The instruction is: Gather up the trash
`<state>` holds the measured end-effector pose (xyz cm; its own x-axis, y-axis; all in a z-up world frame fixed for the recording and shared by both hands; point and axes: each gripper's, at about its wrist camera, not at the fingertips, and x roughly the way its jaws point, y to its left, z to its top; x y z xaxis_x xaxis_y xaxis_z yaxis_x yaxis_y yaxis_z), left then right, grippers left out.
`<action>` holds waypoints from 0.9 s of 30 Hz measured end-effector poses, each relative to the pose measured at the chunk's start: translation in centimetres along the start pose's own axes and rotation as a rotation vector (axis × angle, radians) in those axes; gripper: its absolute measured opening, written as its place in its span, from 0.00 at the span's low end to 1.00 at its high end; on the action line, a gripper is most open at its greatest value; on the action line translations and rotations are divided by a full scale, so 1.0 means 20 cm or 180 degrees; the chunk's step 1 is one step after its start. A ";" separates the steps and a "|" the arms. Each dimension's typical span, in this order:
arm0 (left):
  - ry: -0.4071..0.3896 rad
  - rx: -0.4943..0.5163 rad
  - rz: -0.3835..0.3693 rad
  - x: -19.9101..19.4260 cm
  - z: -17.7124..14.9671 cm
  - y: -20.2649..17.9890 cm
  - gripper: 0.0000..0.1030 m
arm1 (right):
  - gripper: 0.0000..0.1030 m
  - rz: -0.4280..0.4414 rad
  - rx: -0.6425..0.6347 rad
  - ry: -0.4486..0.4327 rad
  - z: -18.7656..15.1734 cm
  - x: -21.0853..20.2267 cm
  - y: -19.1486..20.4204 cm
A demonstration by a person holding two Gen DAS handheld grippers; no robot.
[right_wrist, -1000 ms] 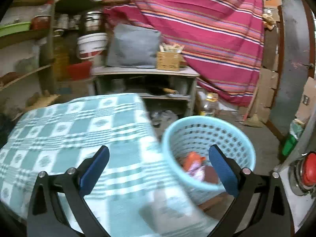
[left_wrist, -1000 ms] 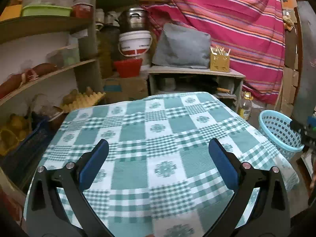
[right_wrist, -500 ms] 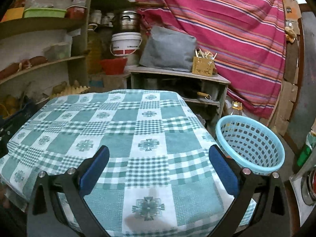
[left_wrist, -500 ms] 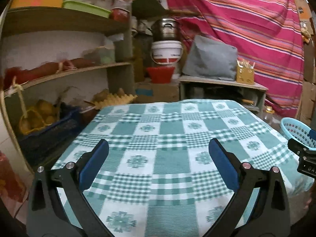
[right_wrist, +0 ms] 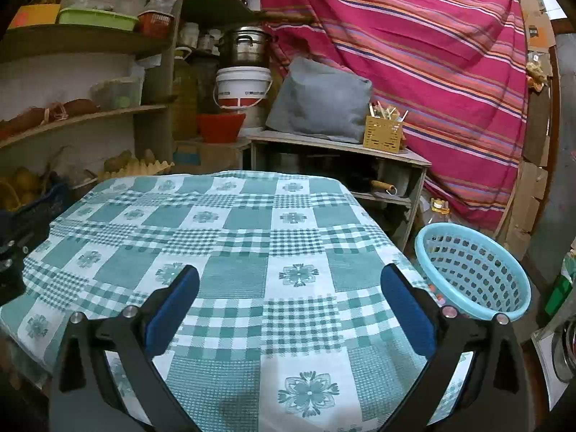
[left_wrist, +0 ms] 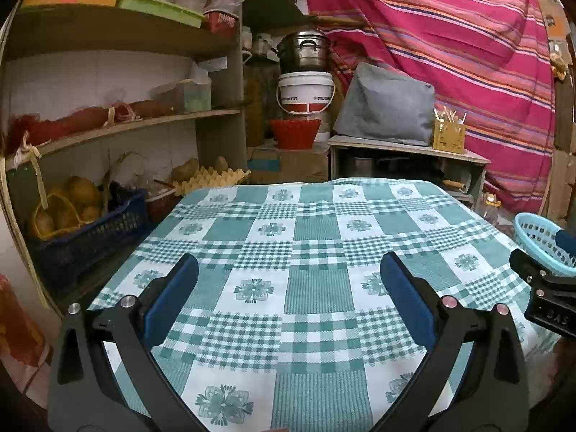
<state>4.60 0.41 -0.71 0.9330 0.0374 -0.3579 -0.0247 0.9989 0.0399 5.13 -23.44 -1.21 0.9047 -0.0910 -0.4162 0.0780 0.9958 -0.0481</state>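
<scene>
left gripper (left_wrist: 288, 280) wide apart, holding nothing, above near half of checked tablecloth (left_wrist: 316, 252) | right gripper (right_wrist: 289, 282) wide apart, holding nothing, near cloth's right edge | cloth bare from near to far edge | blue basket (right_wrist: 478, 270) low, just past right edge, some trash visible through its wall | shelves (left_wrist: 118, 126) crowd left | low cabinet (right_wrist: 338, 144) beyond far edge

Bench (right_wrist: 223, 237): covered edge to edge by a green-and-white checked cloth (left_wrist: 316, 288) with flower squares.
On the cloth: nothing but its own woven pattern.
Floor (right_wrist: 532, 273): a light-blue perforated basket (right_wrist: 471, 273) stands at the bench's 3 o'clock side.
</scene>
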 end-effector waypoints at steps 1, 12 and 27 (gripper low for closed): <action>-0.0012 0.0019 0.0003 0.00 0.00 -0.01 0.95 | 0.96 0.0001 0.0003 -0.0011 0.00 0.00 0.00; 0.0012 0.0045 -0.0090 0.03 0.01 -0.05 0.95 | 0.95 0.0012 -0.0058 -0.0049 0.00 0.00 0.01; 0.0082 0.0019 -0.0121 0.05 -0.01 -0.06 0.95 | 0.96 0.0031 -0.0029 -0.0052 -0.01 0.01 0.00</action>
<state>5.50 -0.71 -1.24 0.9237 0.0001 -0.3831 0.0128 0.9994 0.0313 5.15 -23.38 -1.45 0.9122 -0.0810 -0.4017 0.0654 0.9965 -0.0524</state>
